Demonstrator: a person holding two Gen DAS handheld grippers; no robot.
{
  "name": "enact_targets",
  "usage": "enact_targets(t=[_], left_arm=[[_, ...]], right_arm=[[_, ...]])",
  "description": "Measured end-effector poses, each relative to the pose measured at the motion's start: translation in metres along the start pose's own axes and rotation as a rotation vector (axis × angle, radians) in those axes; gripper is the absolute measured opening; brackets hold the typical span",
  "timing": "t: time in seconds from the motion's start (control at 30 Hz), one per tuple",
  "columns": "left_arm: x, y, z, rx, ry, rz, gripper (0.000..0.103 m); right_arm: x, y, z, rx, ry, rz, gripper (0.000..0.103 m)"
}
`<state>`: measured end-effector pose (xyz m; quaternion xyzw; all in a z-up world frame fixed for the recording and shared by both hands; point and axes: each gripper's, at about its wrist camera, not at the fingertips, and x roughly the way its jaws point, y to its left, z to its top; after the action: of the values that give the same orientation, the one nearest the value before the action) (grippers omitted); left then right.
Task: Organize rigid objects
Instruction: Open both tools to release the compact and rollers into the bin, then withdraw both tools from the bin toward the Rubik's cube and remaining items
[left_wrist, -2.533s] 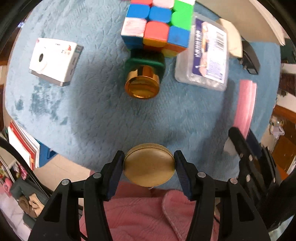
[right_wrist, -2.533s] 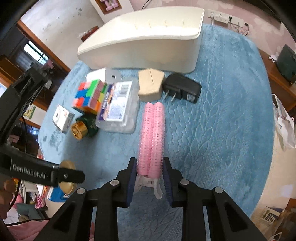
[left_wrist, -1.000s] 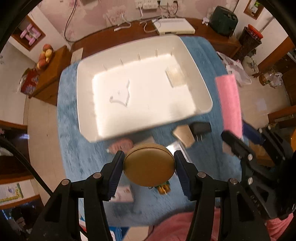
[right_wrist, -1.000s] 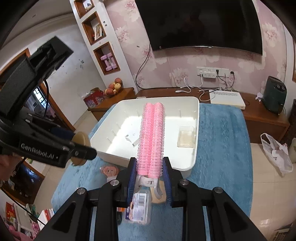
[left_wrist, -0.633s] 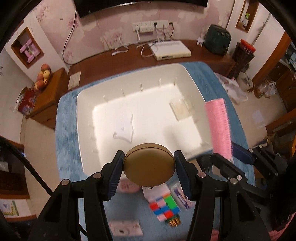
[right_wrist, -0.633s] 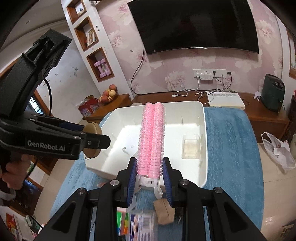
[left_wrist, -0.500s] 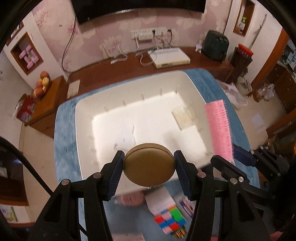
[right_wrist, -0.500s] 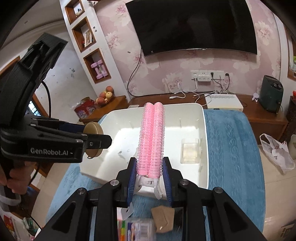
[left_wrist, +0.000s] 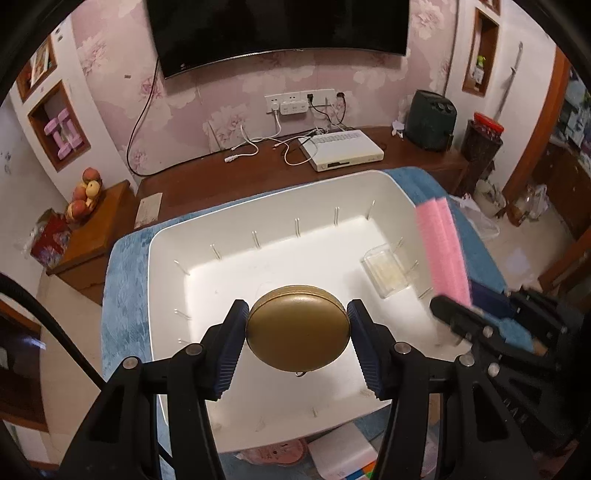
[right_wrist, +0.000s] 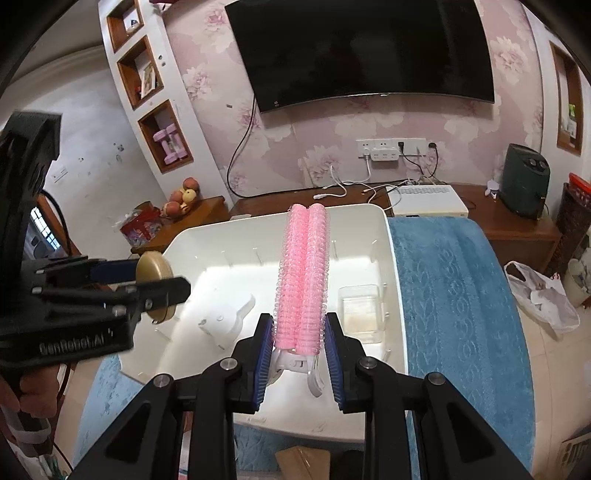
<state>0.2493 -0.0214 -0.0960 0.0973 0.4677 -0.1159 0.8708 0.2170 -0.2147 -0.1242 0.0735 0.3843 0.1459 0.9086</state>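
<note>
My left gripper (left_wrist: 297, 328) is shut on a round gold tin (left_wrist: 297, 328), held in the air over the near part of the white bin (left_wrist: 280, 206). In the right wrist view the same tin (right_wrist: 154, 272) shows at the left, above the bin's left side. My right gripper (right_wrist: 299, 354) is shut on a pink hair-roller clip (right_wrist: 303, 273) that sticks out over the white bin (right_wrist: 391, 295); the pink clip (left_wrist: 441, 251) also appears at the right of the left wrist view. A clear small box (right_wrist: 358, 310) and a white plastic piece (right_wrist: 225, 317) lie inside the bin.
The bin stands on a blue textured mat (right_wrist: 458, 302). Below the bin's near edge lie a pink item (left_wrist: 273, 452), a white card (left_wrist: 343, 454), a colour cube (left_wrist: 360, 474) and a tan block (right_wrist: 303, 463). A wooden sideboard (left_wrist: 258, 166) with cables and a white router (left_wrist: 340, 149) runs behind.
Both grippers have travelled forward and down from above the loose objects to over the white bin, keeping hold of the gold tin and the pink clip. The bin now looks larger and closer.
</note>
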Motion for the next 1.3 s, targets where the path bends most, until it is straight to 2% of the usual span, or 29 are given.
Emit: enact_targets(t=[0.2, 0.27, 0.33, 0.37, 0.43, 0.67, 0.73, 0.97, 1.3], left_arm=[[0.002, -0.011, 0.000, 0.046, 0.017, -0.002, 0.059], [0.001, -0.013, 0.000, 0.048, 0.023, 0.001, 0.060], [-0.003, -0.015, 0.002, 0.047, 0.020, 0.008, 0.064], [-0.005, -0.015, 0.002, 0.046, 0.015, 0.010, 0.069], [-0.013, -0.017, 0.004, 0.043, -0.006, 0.020, 0.072], [-0.039, -0.021, 0.006, 0.019, -0.054, 0.064, 0.075], [-0.049, -0.024, 0.004, 0.008, -0.072, 0.084, 0.076], [-0.081, -0.036, -0.014, -0.042, -0.109, 0.132, 0.078], [-0.109, -0.055, -0.070, -0.155, -0.096, 0.189, 0.078]], right_arm=[[0.000, -0.004, 0.000, 0.012, 0.003, -0.010, 0.032], [-0.002, -0.005, 0.002, 0.012, -0.001, -0.007, 0.037], [-0.006, -0.005, 0.002, 0.012, -0.011, -0.004, 0.050], [-0.009, -0.005, 0.002, 0.012, -0.019, -0.003, 0.052], [-0.014, -0.005, 0.004, 0.010, -0.029, 0.000, 0.056], [-0.042, -0.011, 0.009, 0.017, -0.067, 0.025, 0.068], [-0.051, -0.011, 0.010, 0.019, -0.080, 0.034, 0.074], [-0.085, -0.016, 0.007, 0.028, -0.103, 0.087, 0.081], [-0.116, -0.026, -0.020, 0.059, -0.046, 0.182, 0.082]])
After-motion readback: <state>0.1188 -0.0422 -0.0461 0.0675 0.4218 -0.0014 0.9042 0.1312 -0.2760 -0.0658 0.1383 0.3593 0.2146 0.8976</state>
